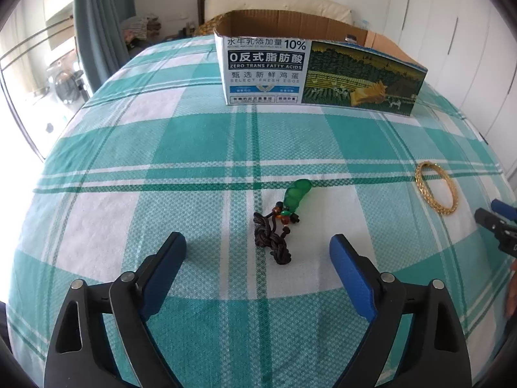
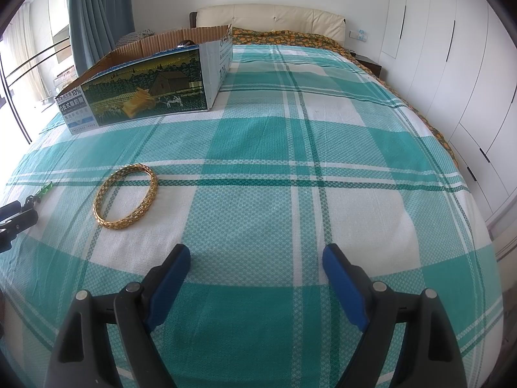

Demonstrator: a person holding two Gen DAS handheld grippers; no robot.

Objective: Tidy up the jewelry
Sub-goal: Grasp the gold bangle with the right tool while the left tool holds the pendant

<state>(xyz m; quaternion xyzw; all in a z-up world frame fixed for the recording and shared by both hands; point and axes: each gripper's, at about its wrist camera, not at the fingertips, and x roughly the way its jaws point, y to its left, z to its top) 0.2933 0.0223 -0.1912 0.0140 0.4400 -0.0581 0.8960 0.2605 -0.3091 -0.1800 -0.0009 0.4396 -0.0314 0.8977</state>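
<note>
Your left claw, spread wide and empty, is facing the green pendant dead ahead, its cord trailing toward you; your right claw is gaping empty too.

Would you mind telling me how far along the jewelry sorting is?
Nothing looks put away yet. The green pendant and gold bangle lie on the bedspread, outside the cardboard box. The left gripper and right gripper are open and hold nothing. Both pieces remain.
</note>
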